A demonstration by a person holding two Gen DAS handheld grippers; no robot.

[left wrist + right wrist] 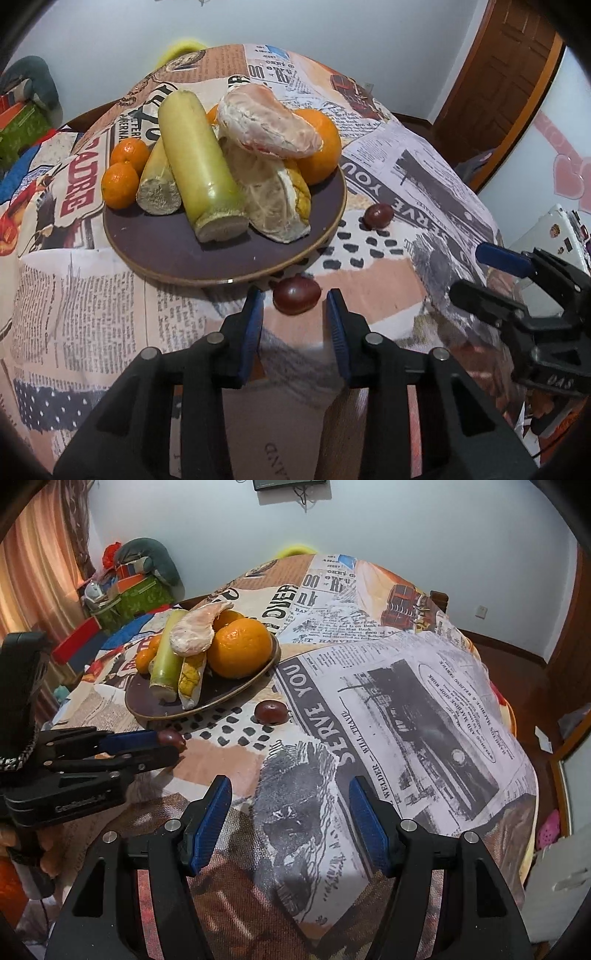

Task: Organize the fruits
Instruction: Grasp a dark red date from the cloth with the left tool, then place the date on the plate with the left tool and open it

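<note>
A dark round plate [166,254] [147,705] holds sugarcane pieces [195,155], peeled pomelo pieces [266,125], a big orange [321,147] [240,650] and small tangerines [120,184]. Two brown chestnuts lie on the cloth. The near one [296,295] [171,737] sits just ahead of my open left gripper [295,295] [162,746], between its fingertips. The far one [378,216] [270,712] lies right of the plate. My right gripper [290,786] [480,273] is open and empty over the cloth.
A newspaper-print cloth [406,701] covers the round table. Boxes and a grey cushion [147,557] stand at the far left. A wooden door [498,81] is at the right, past the table's edge.
</note>
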